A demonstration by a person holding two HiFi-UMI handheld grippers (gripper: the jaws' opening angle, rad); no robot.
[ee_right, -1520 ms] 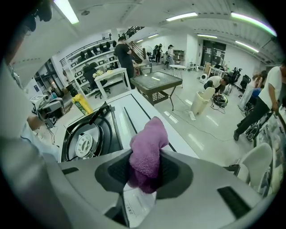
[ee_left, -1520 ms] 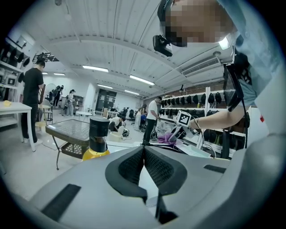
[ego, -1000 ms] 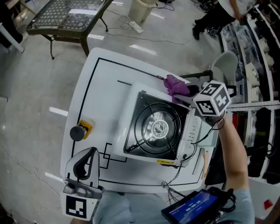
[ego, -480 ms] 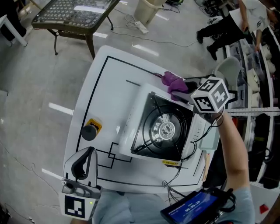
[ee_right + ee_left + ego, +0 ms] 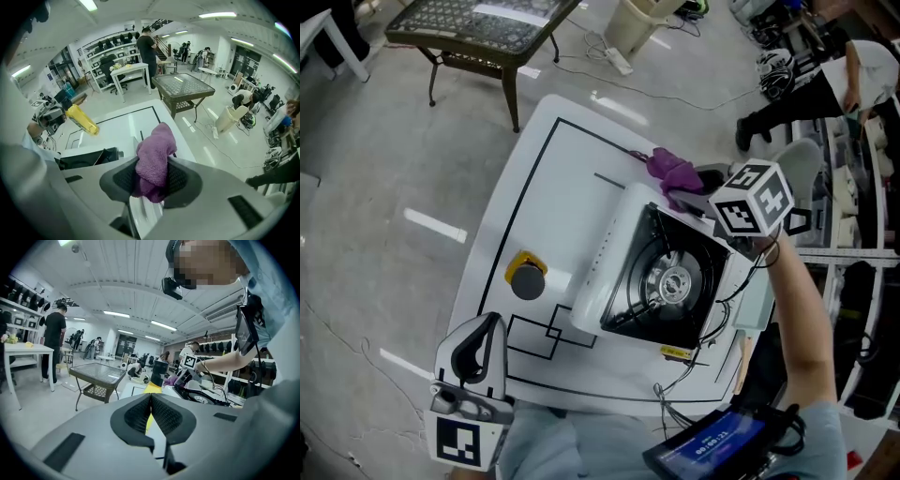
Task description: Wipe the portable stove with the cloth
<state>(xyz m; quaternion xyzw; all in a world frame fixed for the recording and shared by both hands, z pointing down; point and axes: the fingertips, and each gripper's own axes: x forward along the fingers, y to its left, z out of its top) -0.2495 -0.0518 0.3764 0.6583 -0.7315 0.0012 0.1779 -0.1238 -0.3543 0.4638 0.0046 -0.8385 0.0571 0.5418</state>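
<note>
Left gripper [image 5: 151, 401] sits off the white table's [image 5: 544, 187] near-left corner, claw pressed together on nothing. A yellow object with a dark cap [image 5: 525, 278] stands by the left edge, with no legible print. The portable stove [image 5: 661, 281] occupies the table's right side; the yellow label [image 5: 673, 352] on its near edge is too small to read. The purple cloth [image 5: 154, 159] lies at the stove's far corner, pinched in the right gripper [image 5: 152, 180]. In the head view the marker cube [image 5: 752, 199] hides those jaws.
</note>
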